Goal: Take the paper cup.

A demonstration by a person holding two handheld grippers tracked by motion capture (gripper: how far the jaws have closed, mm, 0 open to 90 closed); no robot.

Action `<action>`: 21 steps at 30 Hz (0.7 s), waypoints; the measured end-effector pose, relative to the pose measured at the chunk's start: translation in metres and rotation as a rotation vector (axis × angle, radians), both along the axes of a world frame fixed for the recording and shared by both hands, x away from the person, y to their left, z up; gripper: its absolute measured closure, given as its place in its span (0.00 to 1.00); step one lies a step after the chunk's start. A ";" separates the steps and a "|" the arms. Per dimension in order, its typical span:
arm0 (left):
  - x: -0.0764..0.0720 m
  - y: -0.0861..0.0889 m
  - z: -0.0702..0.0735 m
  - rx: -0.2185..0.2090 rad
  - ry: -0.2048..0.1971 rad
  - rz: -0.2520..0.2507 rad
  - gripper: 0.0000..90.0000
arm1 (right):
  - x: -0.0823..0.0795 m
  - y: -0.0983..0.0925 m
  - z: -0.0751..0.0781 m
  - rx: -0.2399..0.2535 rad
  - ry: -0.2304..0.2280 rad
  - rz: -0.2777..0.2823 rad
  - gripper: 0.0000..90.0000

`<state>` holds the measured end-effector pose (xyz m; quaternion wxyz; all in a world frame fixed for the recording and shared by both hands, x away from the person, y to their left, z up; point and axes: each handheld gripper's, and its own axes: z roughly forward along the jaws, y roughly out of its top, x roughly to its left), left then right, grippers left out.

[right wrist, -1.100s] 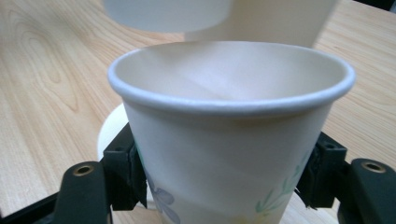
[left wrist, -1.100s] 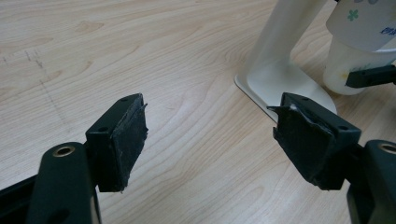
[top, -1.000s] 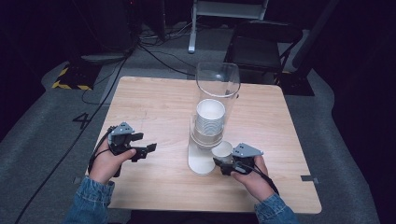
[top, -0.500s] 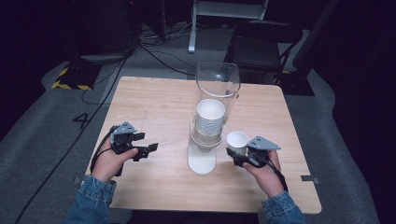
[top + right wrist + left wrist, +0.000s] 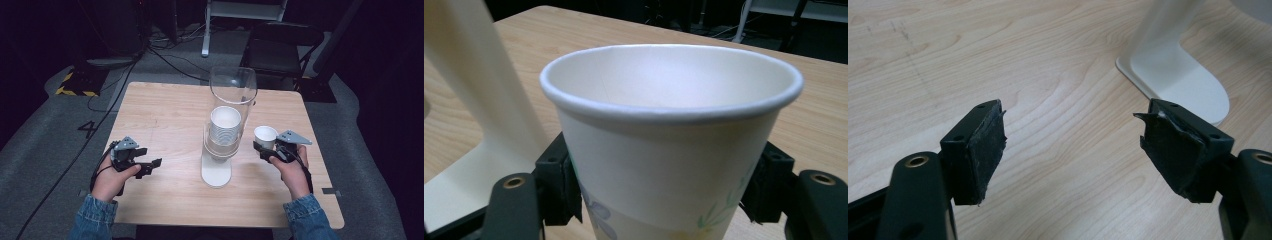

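A clear tube cup dispenser (image 5: 233,95) stands mid-table on a white stand (image 5: 216,172), with a stack of white paper cups (image 5: 225,125) inside it. My right gripper (image 5: 265,150) is shut on a single white paper cup (image 5: 265,136) with a flower print (image 5: 674,150), held upright just right of the dispenser and above the table. Black jaws press both sides of the cup's lower wall. My left gripper (image 5: 150,166) rests low at the table's front left, open, with nothing between its pads (image 5: 985,150). The stand's white base (image 5: 1183,80) lies ahead of it.
The wooden table (image 5: 165,115) has bare room left of the dispenser and along the back. A dark chair (image 5: 280,47) and cables sit on the floor beyond the far edge. Both forearms in denim sleeves (image 5: 95,220) enter from the front.
My right gripper has carried the paper cup from under the dispenser out to the right and slightly back. The left gripper has hardly moved.
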<state>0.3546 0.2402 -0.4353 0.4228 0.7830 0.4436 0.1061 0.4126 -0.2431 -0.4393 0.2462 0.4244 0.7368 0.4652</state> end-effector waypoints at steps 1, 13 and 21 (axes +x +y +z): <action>-0.001 0.001 0.000 0.002 0.005 0.002 0.28 | 0.000 0.000 0.000 0.000 0.000 0.000 0.35; -0.013 0.007 -0.009 0.035 0.018 0.018 0.29 | 0.029 -0.012 -0.005 0.048 -0.020 -0.047 0.35; -0.017 0.009 -0.011 0.010 0.032 0.017 0.29 | 0.043 -0.013 -0.021 0.032 0.032 -0.060 0.34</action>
